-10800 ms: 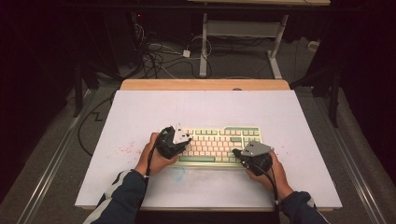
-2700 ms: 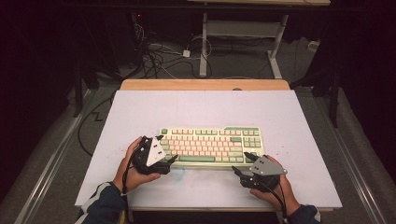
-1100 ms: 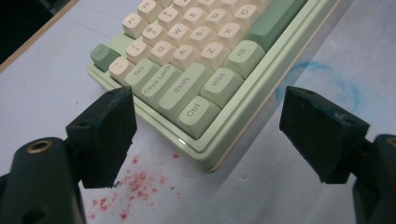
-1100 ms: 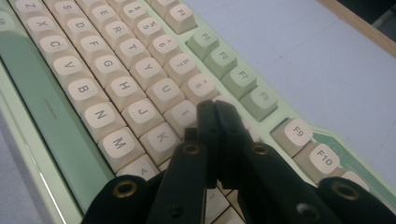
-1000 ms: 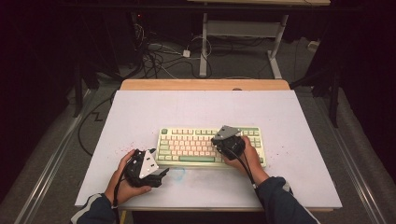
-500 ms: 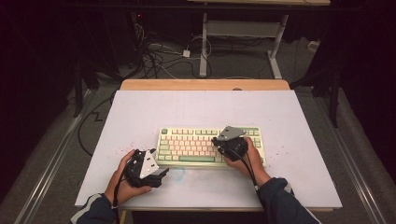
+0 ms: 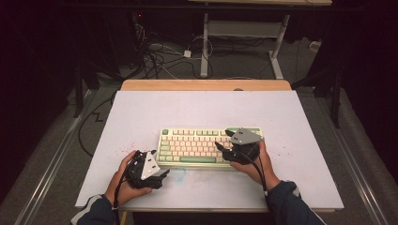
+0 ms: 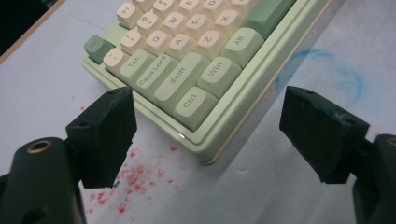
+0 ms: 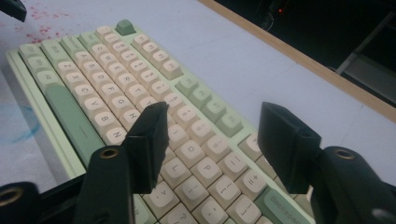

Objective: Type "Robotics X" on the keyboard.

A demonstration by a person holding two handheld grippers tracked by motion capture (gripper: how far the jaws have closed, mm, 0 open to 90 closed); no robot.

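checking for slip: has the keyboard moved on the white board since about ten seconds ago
Yes. The keyboard has shifted left, its left end nearer the white board's left edge.

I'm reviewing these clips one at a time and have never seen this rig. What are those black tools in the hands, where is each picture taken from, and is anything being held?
A person sits at a white table and holds a hand-held two-jaw gripper in each hand; there is no robot arm. The high view looks down from above the person's side. The other two pictures come from cameras riding on the grippers, looking along their black jaws. A cream and green keyboard lies on the table, with red specks and a blue smear on the surface beside it. The left gripper sits open at the keyboard's near left corner, by the Ctrl key. The right gripper hovers over the keyboard's right-hand keys; its jaws have just been opening, with nothing between them. Nothing is held.
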